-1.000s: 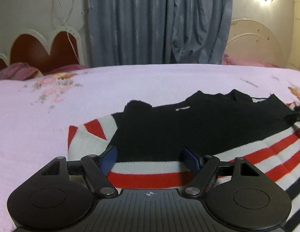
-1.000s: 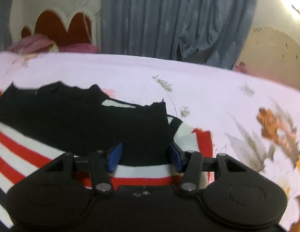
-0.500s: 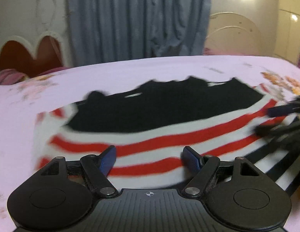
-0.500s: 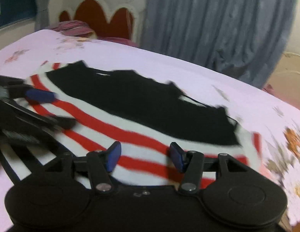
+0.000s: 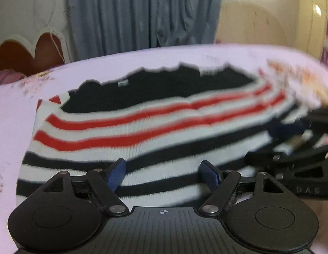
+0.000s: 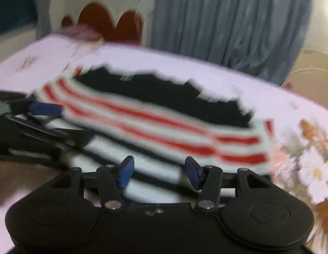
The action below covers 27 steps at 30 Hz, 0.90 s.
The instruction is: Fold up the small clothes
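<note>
A small knitted sweater (image 5: 142,127) lies flat on the lilac bedsheet (image 5: 20,110), with a black top, red-and-white stripes in the middle and black-and-white stripes nearest me. My left gripper (image 5: 163,173) hovers over the near black-and-white striped part, its jaws apart and widening slightly, the pads pressing nothing. My right gripper (image 6: 159,171) stands over the same near edge of the sweater (image 6: 153,122) further right, jaws apart and narrowing a little, nothing pinched. Each gripper shows blurred at the side of the other's view: the right gripper (image 5: 291,133) and the left gripper (image 6: 37,114).
The flowered sheet (image 6: 312,169) spreads to the right of the sweater. A red scalloped headboard (image 5: 26,55) with a pink pillow stands at the far left, a blue curtain (image 5: 142,12) behind the bed and a cream rounded board (image 5: 259,25) at the far right.
Both grippers have drawn back from the black top across the red stripes to the near black-and-white stripes, and each has come into the other's view. The sweater lies as before.
</note>
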{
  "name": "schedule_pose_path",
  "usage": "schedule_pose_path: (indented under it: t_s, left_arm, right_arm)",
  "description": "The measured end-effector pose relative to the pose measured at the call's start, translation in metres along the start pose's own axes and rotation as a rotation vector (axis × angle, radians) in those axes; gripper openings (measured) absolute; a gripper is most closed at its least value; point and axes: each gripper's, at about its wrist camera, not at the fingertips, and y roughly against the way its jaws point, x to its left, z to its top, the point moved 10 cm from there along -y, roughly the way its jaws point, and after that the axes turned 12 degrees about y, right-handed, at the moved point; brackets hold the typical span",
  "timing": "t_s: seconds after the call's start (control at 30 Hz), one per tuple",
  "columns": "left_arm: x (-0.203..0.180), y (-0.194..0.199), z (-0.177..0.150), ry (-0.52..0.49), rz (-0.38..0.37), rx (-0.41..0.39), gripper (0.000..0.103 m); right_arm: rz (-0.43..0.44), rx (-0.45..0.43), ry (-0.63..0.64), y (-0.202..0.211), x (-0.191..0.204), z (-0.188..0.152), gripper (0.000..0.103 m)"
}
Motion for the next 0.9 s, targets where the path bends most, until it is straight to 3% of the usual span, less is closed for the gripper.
schedule_pose_path:
  t_s: [0.07,0.17,0.27,0.33,0.4,0.5,0.6,0.8,0.9]
  left_arm:
    - [0.0,0.008,-0.002,-0.008,0.02,0.019,0.078]
    - [0.016,0.021,0.004,0.032,0.042,-0.018,0.078]
    - [0.055,0.024,-0.003,0.096,0.097,-0.006,0.078]
    - [0.081,0.026,-0.012,0.138,0.104,0.0,0.078]
    - [0.09,0.03,-0.016,0.165,0.088,0.005,0.078]
    - [0.087,0.028,-0.016,0.136,0.118,0.016,0.078]
    - [0.087,0.026,-0.016,0.149,0.132,0.023,0.078]
    - [0.086,0.03,-0.018,0.149,0.116,0.022,0.078]
    - [0.086,0.029,-0.019,0.148,0.113,0.024,0.078]
  right_arm:
    - [-0.023,-0.006,0.004,0.003,0.004,-0.004,0.052]
    - [-0.016,-0.006,-0.019,0.014,0.001,-0.005,0.049]
    - [-0.099,0.007,-0.082,0.025,-0.032,-0.018,0.048]
    - [-0.155,0.095,-0.121,0.022,-0.06,-0.045,0.047]
    - [-0.12,0.098,-0.22,0.028,-0.079,-0.066,0.047]
    - [-0.15,0.086,-0.193,0.04,-0.079,-0.062,0.044]
    - [-0.194,0.02,-0.268,0.049,-0.092,-0.056,0.043]
    - [-0.151,0.094,-0.297,0.031,-0.105,-0.07,0.036]
    - [-0.144,0.121,-0.266,0.032,-0.102,-0.076,0.025]
